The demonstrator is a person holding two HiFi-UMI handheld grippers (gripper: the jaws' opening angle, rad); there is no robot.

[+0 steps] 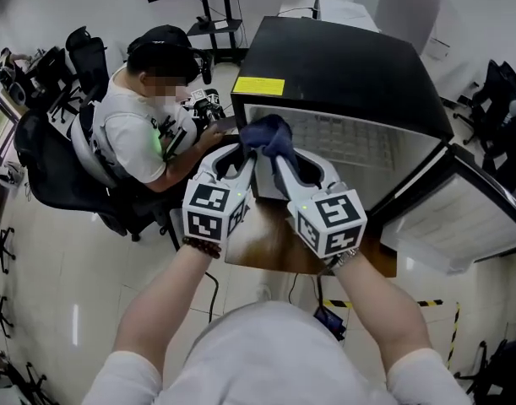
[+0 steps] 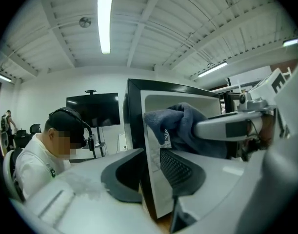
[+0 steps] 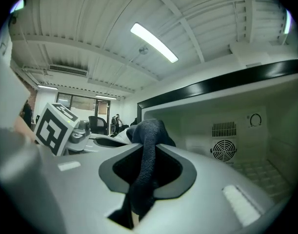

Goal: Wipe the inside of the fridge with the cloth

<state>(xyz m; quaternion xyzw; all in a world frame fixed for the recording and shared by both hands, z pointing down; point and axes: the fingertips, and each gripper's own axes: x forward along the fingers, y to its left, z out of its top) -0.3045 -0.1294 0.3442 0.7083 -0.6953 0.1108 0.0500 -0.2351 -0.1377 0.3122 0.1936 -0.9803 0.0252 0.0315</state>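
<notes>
A dark blue cloth [image 1: 266, 135] is bunched at the front opening of the black mini fridge [image 1: 342, 66]. My right gripper [image 1: 279, 163] is shut on it; in the right gripper view the cloth [image 3: 146, 145] hangs down between the jaws of the right gripper [image 3: 148, 172], with the white fridge interior [image 3: 236, 111] beyond. My left gripper [image 1: 245, 160] sits just left of the cloth at the fridge's left wall. Its jaws stand slightly apart at the left gripper [image 2: 149, 174], the fridge frame [image 2: 134, 101] showing in the gap and the cloth [image 2: 180, 123] just past its right jaw.
The fridge door [image 1: 460, 218] hangs open to the right. The fridge stands on a wooden table [image 1: 274, 247]. A person [image 1: 148, 116] sits in an office chair at the left, close to the table. A back-wall fan grille [image 3: 224, 150] shows inside the fridge.
</notes>
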